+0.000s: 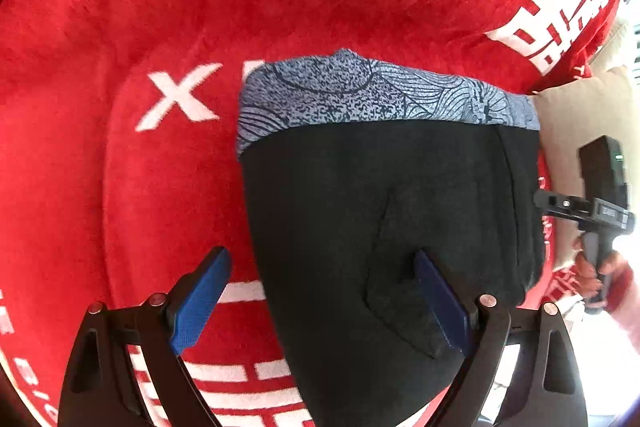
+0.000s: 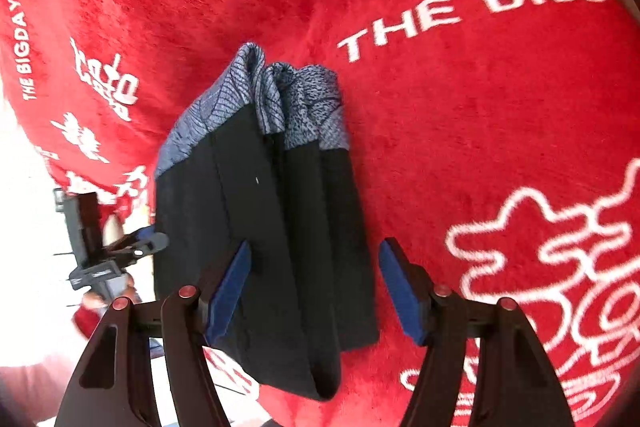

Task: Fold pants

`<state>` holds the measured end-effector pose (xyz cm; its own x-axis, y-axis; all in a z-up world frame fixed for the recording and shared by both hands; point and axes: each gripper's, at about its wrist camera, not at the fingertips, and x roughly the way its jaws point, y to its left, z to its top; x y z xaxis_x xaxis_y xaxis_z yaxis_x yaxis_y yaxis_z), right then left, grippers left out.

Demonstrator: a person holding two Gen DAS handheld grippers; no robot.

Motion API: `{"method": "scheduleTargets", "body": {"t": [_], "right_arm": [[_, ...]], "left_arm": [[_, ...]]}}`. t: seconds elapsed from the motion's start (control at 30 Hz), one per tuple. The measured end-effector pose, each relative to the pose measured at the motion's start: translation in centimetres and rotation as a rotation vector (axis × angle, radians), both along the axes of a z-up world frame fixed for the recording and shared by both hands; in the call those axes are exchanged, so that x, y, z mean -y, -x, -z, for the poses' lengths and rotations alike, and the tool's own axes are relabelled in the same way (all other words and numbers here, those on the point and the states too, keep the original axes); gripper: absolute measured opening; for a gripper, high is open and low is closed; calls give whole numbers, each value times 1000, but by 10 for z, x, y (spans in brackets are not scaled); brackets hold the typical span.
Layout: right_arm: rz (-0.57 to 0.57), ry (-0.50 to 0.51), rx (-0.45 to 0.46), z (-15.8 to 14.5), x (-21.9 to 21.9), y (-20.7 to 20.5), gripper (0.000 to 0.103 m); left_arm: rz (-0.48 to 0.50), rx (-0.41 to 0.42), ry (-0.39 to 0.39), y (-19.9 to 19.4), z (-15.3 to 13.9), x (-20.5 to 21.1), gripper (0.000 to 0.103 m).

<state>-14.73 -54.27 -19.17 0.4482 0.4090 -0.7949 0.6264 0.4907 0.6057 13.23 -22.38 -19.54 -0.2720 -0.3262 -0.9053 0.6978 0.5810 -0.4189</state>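
The black pants lie folded into a compact stack on the red blanket, their blue-grey patterned band at the far end. My left gripper hovers open over the stack's near left part. Its left pad is above the blanket and its right pad above the black cloth. In the right wrist view the pants show several stacked layers. My right gripper is open, straddling the stack's right edge and gripping nothing. Each gripper shows in the other's view: the right gripper and the left gripper.
The plush red blanket with white lettering and patterns covers the whole surface. A cream cushion lies past the pants' right side. A person's hand holds the right gripper's handle. The blanket's edge falls off to bright floor at the left.
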Motion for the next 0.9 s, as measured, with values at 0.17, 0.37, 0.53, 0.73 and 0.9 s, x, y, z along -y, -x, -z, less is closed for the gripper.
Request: {"method": "scheduleTargets", "body": {"t": [0.17, 0.37, 0.53, 0.73, 0.9], "right_arm": [[19, -137, 56, 20, 11, 3, 73], [-32, -169, 110, 24, 13, -1, 74], [2, -191, 105, 29, 14, -7, 72], [25, -175, 95, 22, 9, -7, 52], [57, -178, 96, 19, 7, -5, 51]], "left_arm": [[-21, -88, 33, -2, 13, 3, 93], [-40, -127, 42, 2, 22, 10, 94], [-63, -108, 37, 6, 21, 11, 93], [-45, -32, 74, 16, 6, 12, 76], [-57, -22, 84, 18, 3, 14, 73]]}}
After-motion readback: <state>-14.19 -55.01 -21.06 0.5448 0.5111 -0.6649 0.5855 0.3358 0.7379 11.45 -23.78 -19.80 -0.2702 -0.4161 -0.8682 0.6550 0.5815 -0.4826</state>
